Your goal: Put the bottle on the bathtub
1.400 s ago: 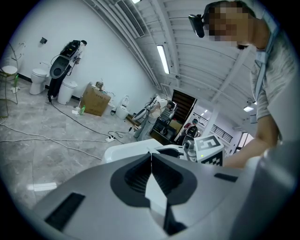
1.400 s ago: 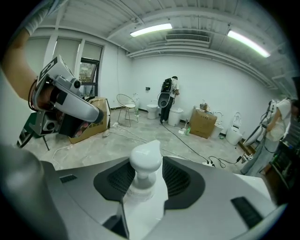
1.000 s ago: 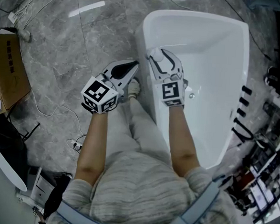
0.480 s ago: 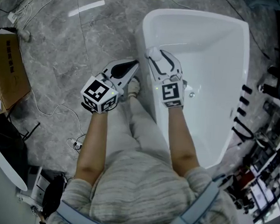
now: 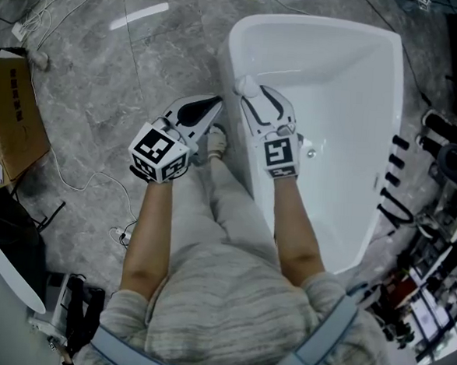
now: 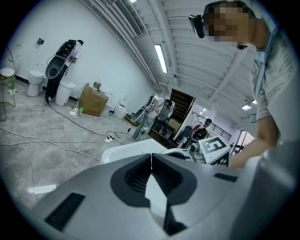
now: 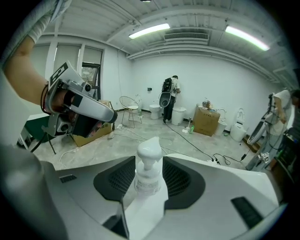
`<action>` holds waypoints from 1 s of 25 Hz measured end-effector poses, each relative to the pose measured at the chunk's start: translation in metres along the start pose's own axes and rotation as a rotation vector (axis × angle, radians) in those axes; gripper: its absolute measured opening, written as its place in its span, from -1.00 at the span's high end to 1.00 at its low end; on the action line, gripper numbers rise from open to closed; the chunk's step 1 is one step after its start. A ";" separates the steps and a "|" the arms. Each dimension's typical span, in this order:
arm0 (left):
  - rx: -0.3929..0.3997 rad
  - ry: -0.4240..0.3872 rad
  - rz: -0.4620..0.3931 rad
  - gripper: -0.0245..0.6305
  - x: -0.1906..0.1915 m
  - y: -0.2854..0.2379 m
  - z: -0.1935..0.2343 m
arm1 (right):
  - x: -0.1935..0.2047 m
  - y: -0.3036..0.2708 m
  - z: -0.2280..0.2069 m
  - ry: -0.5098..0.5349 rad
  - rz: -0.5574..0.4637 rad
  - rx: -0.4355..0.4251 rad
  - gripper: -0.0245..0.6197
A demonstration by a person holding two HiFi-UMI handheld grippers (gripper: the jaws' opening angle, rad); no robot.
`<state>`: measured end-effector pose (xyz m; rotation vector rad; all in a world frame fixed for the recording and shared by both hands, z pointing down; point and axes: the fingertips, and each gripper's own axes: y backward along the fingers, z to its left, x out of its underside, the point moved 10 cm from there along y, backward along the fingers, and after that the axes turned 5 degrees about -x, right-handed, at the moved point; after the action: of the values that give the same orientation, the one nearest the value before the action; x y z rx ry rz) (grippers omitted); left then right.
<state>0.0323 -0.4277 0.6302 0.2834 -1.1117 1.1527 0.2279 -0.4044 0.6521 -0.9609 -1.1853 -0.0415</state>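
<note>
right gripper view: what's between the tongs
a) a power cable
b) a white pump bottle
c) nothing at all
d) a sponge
B: the right gripper view shows a white pump bottle standing upright between the tongs of the right gripper, which close on its sides.

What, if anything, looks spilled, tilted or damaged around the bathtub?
Nothing stands out. The right gripper holds the white pump bottle upright at the bathtub rim; no spill or damage shows.
</note>
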 end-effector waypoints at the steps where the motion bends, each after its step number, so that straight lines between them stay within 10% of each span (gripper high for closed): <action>1: 0.001 -0.005 0.001 0.92 -0.001 0.001 -0.001 | 0.000 0.004 0.000 -0.007 -0.001 0.001 0.43; 25: 0.059 -0.200 0.012 0.92 -0.097 0.069 -0.078 | -0.120 0.119 0.031 0.004 -0.196 -0.063 0.44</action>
<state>0.0200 -0.4003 0.4913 0.4459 -1.2562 1.1885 0.2126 -0.3631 0.4858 -0.8962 -1.2776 -0.2382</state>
